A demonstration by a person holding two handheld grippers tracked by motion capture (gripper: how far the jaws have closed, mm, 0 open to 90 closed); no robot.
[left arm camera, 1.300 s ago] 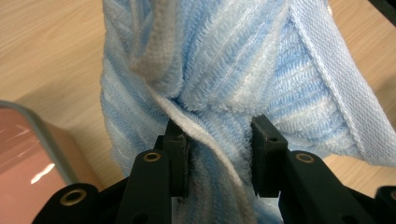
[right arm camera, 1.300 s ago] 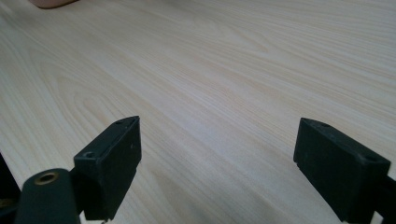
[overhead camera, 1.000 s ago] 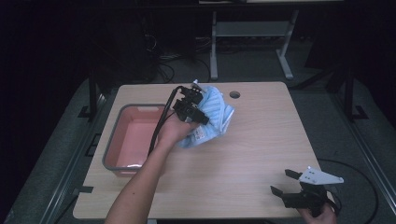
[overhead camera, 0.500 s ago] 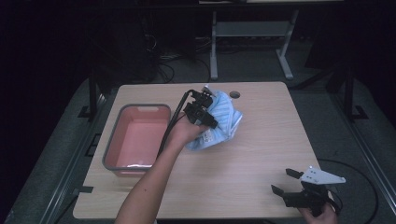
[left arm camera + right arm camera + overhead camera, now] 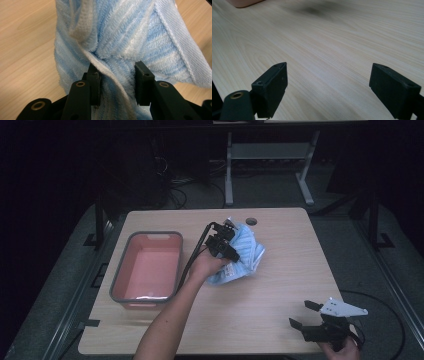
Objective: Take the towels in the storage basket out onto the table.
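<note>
Right now your left tool [image 5: 226,245] is clamped on a bunched fold of the blue towel [image 5: 245,255], its jaws narrow with the cloth pinched between them. That towel sits crumpled near the middle of the table [image 5: 280,285], toward the far side, just right of the pink tub [image 5: 147,267] and apart from it. Your right tool [image 5: 306,315] rests at the near right edge of the table, jaws wide, nothing between them.
</note>
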